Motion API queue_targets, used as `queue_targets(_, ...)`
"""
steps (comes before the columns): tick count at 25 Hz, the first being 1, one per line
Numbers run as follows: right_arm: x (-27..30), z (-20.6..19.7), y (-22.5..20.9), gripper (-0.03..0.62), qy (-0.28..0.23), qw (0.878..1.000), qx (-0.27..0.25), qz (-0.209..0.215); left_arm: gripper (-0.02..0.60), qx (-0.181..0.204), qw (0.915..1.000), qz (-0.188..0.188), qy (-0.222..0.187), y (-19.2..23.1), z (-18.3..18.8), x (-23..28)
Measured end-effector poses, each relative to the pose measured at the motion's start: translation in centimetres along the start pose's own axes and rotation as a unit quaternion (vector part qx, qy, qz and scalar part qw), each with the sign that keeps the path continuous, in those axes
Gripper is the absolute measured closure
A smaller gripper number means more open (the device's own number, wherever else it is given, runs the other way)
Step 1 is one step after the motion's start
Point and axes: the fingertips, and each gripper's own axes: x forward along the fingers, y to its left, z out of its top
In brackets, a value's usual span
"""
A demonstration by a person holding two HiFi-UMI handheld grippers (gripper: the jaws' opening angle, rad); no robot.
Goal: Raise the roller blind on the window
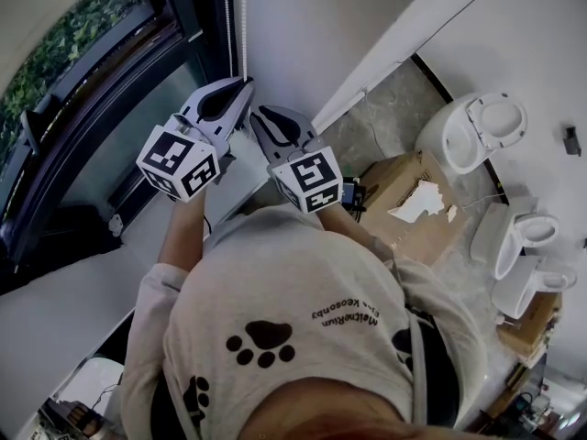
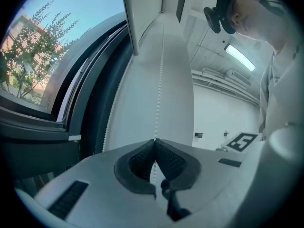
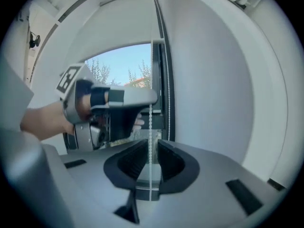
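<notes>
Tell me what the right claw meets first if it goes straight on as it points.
The bead chain, hanging between its open jaws; behind that, probably the dark window frame, though depth is unclear.

The pale grey left gripper [image 1: 242,84] and right gripper [image 1: 259,115] bear black-and-white square-marker cubes [image 1: 180,161]; the bead chain [image 1: 244,26] is white, the window frame [image 1: 138,55] black, the T-shirt [image 1: 303,324] grey with black paw prints, the toilets [image 1: 459,136] white, the cardboard box [image 1: 396,180] brown
</notes>
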Motion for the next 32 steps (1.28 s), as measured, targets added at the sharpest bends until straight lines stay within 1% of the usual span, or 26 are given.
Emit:
queue_targets(6, -2.0, 5.0, -0.8, 0.536, -0.058, 0.998, 0.013, -0.007, 0.574, -0.011, 0.9998, 0.003, 0.015, 0.1, -2.3, -0.2)
queue_targets(9, -2.6, 7.4, -0.7, 0.536, -0.078, 0.997, 0.027, 0.0, 0.574, -0.016, 0.9996, 0.001, 0.023, 0.1, -3.1, -0.1)
queue_targets(12, -2.7, 9.8, -0.6, 0.536, -0.094, 0.995, 0.023, 0.011, 0.574, -0.019, 0.9993, 0.002, 0.031, 0.2, -4.0, -0.1)
queue_targets(17, -2.0, 12.8, -0.4, 0.536, -0.112, 0.993, 0.027, 0.035, 0.572, -0.024, 0.9989, 0.005, 0.04, -0.1, -5.5, -0.4)
queue_targets(24, -1.2, 16.4, -0.2, 0.536, -0.135, 0.99, -0.003, 0.04, 0.574, -0.021, 0.999, 0.01, 0.037, 0.1, -5.7, -0.5)
queue_targets(29, -0.9, 18.4, 0.0, 0.537, -0.139, 0.989, -0.018, 0.041, 0.574, -0.017, 0.9992, 0.008, 0.036, -0.1, -5.7, -0.4)
queue_targets(32, -1.0, 18.6, 0.1, 0.574, -0.134, 0.99, -0.019, 0.038, 0.574, -0.019, 0.9992, 0.005, 0.034, -0.4, -5.7, -0.4)
